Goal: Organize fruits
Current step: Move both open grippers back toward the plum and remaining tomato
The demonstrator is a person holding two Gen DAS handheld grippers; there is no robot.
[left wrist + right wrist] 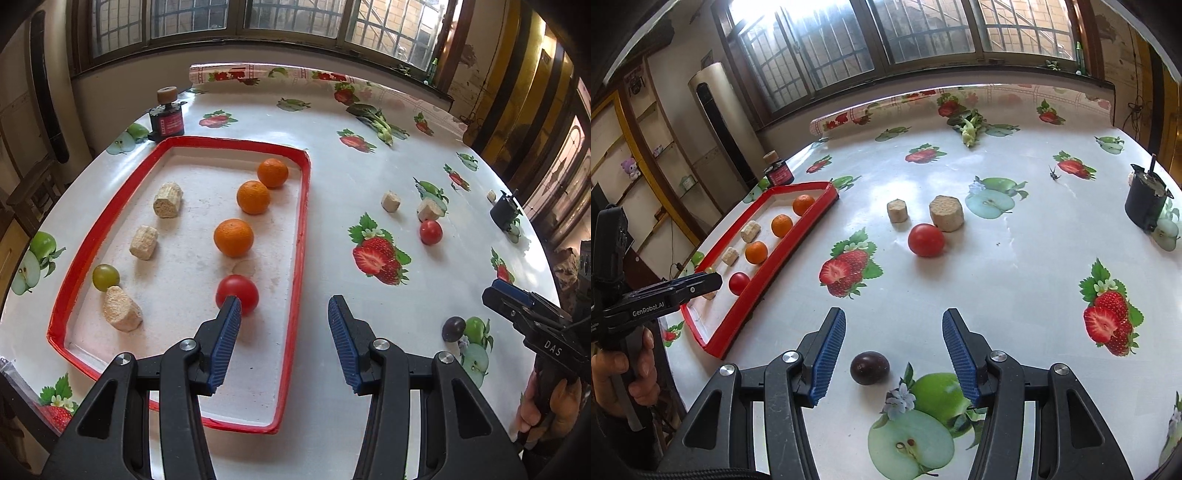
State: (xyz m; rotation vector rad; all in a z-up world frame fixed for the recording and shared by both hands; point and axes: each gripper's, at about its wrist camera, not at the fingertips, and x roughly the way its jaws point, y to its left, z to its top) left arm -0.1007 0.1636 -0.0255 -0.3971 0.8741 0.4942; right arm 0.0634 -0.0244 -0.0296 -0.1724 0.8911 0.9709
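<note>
We count three oranges (233,237) in the red-rimmed tray (303,236), lined up along its right half, with one red tomato (237,293) at the near end of that line. On the tray's left half lie three pale corn-cob pieces (168,199) and one green round fruit (105,276), which sits just beside the nearest cob piece.

Outside the tray, on the desk (332,177), we record one more red tomato (926,240), two further cob pieces (946,213) just behind it, and one dark plum (869,367). A leafy green vegetable (967,127) lies near the far edge. One black cup (1146,201) stands at the right side, and one small dark jar with a red label (167,123) stands behind the tray's far corner.

The left tongs (284,308) are released, jaws spread, hovering over the tray's near right corner; the left finger overlaps the tray tomato in view, and we cannot tell whether it touches it. The right tongs (894,321) are likewise released and hold nothing; the plum lies on the desk between their fingers, touched by neither.
</note>
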